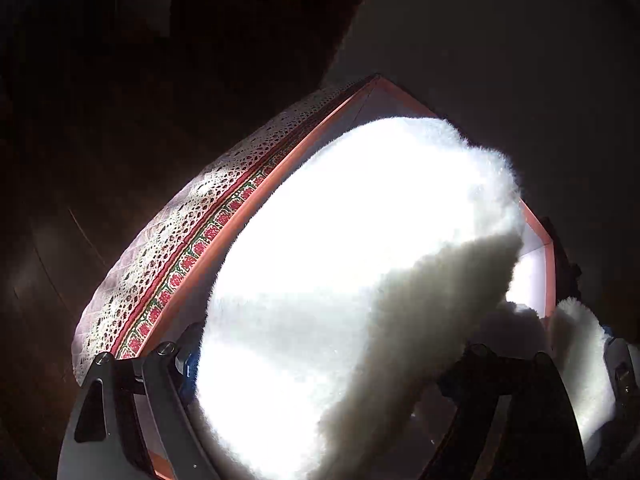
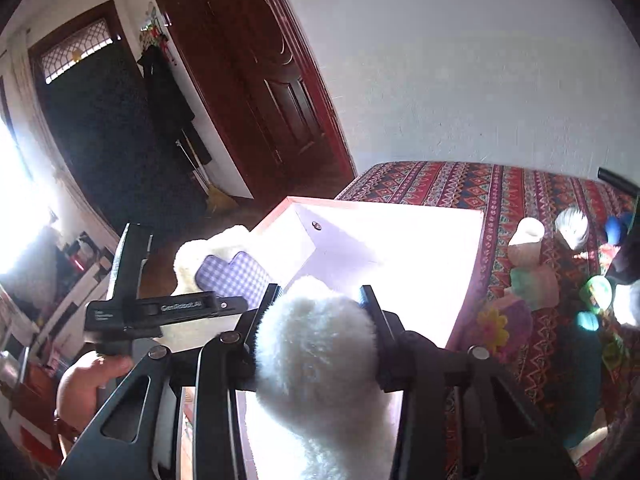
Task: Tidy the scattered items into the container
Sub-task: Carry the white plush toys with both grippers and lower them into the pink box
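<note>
A white fluffy plush toy [image 1: 360, 260] fills the left wrist view and hangs over an open box with a pink rim [image 1: 248, 212]. My left gripper [image 1: 328, 368] has its fingers on either side of the plush and is shut on it. In the right wrist view my right gripper [image 2: 320, 296] is shut on a white fluffy limb of the plush [image 2: 320, 352], above the white inside of the box [image 2: 400, 240]. The left gripper's body [image 2: 160, 308] shows at the left, with a plush paw with a lilac check pad [image 2: 236, 276] behind it.
The box stands on a bed with a red patterned cover [image 2: 500, 192]. Several small toys [image 2: 532, 264] lie scattered on the cover to the right of the box. A lace-edged cloth [image 1: 172, 232] lies beside the box. Dark wooden doors [image 2: 248, 72] stand behind.
</note>
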`<action>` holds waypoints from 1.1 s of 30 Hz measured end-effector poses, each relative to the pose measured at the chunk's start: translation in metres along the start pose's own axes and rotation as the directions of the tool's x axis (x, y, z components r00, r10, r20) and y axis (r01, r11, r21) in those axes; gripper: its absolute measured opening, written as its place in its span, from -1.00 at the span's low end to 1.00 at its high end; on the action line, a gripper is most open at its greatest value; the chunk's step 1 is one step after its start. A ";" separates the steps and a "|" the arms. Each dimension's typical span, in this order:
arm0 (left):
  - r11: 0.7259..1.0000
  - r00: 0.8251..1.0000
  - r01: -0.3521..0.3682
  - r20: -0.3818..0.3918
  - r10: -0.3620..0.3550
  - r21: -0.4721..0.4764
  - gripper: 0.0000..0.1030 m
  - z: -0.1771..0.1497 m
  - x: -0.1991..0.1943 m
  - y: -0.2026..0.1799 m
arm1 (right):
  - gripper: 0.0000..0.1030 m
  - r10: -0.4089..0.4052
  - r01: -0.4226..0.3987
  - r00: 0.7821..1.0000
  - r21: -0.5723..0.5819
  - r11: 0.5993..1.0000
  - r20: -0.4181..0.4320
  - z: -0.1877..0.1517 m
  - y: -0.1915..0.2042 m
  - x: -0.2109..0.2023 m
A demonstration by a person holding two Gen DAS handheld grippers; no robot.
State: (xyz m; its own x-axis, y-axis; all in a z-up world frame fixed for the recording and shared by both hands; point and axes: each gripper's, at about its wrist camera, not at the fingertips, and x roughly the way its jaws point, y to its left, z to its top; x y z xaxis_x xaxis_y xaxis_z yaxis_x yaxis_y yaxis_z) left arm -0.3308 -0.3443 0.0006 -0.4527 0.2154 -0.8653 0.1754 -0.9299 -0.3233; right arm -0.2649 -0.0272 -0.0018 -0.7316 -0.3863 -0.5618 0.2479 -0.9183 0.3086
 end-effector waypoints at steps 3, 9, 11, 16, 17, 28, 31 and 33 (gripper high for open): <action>1.000 1.000 0.009 -0.008 -0.009 -0.008 0.78 -0.001 -0.004 0.008 | -0.29 -0.092 0.099 0.994 -0.139 0.985 0.055 0.020 0.021 0.008; 0.998 0.998 0.057 -0.017 -0.057 0.007 0.79 -0.003 -0.009 0.006 | 0.61 -0.059 0.074 0.997 -0.479 0.875 0.045 0.013 0.077 0.019; 0.998 0.998 0.060 -0.014 -0.060 0.005 0.79 -0.005 -0.012 0.007 | 0.88 0.042 -0.087 0.994 -0.498 0.863 -0.102 -0.002 0.082 0.022; 0.999 0.999 0.045 -0.010 -0.045 -0.029 0.79 0.004 -0.013 0.008 | 0.88 0.122 -0.153 0.984 -0.273 0.950 -0.129 0.010 0.045 0.009; 0.999 0.999 0.033 -0.004 -0.033 -0.036 0.79 0.005 -0.014 0.010 | 0.87 0.126 -0.154 0.982 -0.208 0.966 -0.139 0.013 0.034 0.010; 0.993 0.984 0.017 0.181 0.004 -0.117 0.79 0.011 -0.061 0.037 | 0.48 0.207 -0.279 0.819 -0.056 0.959 -0.535 -0.031 0.065 0.103; 0.989 0.984 0.034 0.177 -0.008 -0.141 0.79 0.012 -0.061 0.047 | 0.59 0.242 -0.299 0.740 0.015 0.954 -0.628 -0.053 0.079 0.142; 0.989 0.986 0.015 0.165 0.010 -0.148 0.79 0.010 -0.055 0.051 | 0.33 0.206 -0.238 0.720 0.043 0.970 -0.663 -0.063 0.079 0.169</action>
State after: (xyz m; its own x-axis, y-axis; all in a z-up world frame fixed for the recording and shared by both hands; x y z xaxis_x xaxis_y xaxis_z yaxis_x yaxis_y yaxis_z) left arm -0.3059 -0.4061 0.0356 -0.5893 0.1536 -0.7932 0.2966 -0.8721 -0.3892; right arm -0.3288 -0.1704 -0.1212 -0.0549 -0.5245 -0.8497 0.3878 -0.7954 0.4659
